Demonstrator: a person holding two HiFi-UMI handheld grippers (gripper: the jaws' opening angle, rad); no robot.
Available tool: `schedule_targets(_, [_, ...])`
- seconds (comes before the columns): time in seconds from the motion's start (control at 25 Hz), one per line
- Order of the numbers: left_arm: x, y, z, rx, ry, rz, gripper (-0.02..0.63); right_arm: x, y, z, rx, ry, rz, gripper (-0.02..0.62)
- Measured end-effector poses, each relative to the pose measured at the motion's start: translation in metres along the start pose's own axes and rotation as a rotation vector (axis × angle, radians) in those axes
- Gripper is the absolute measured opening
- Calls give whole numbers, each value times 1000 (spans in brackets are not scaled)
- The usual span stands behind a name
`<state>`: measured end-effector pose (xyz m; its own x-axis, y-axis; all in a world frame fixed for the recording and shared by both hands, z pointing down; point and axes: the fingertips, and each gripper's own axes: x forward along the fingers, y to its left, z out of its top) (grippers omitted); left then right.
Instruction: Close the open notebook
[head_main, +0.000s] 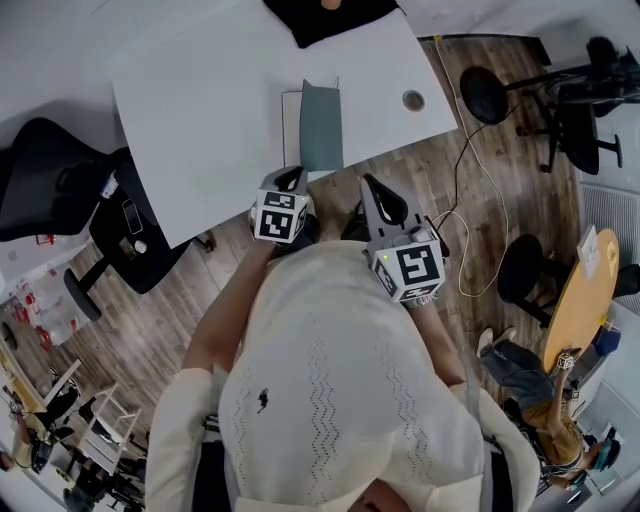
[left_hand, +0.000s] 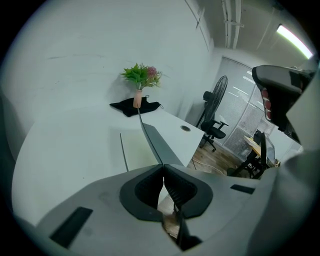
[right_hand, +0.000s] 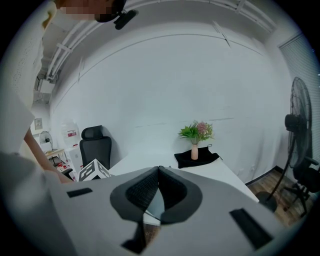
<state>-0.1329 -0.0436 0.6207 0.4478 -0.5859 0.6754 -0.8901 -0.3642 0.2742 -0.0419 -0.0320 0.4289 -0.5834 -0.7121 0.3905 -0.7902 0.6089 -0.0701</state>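
An open notebook lies at the near edge of the white table (head_main: 210, 90). Its pale page (head_main: 291, 120) lies flat, and its grey cover (head_main: 321, 125) stands raised over it. In the left gripper view the cover (left_hand: 152, 137) rises as a dark slanted sheet beside the page (left_hand: 137, 150), and its near corner runs into the jaw tips. My left gripper (head_main: 292, 178) (left_hand: 163, 167) is shut on that corner. My right gripper (head_main: 375, 185) (right_hand: 159, 169) hangs just off the table edge to the right, shut and holding nothing.
A vase with a green plant (left_hand: 139, 85) stands on a black cloth (head_main: 330, 15) at the table's far end. A cable hole (head_main: 413, 100) sits near the right edge. A black office chair (head_main: 60, 190) is left of the table. Stools, a fan and cables (head_main: 470, 180) are on the floor to the right.
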Motion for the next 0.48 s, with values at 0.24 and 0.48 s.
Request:
schedule_targets(0.24, [2,8,-7,-19,17,12,17,2,1,-1,2,4,-2,2])
schedule_targets(0.48, [4,16,-12,-58,29,17,18,3,2,-2,-3,9,-3,2])
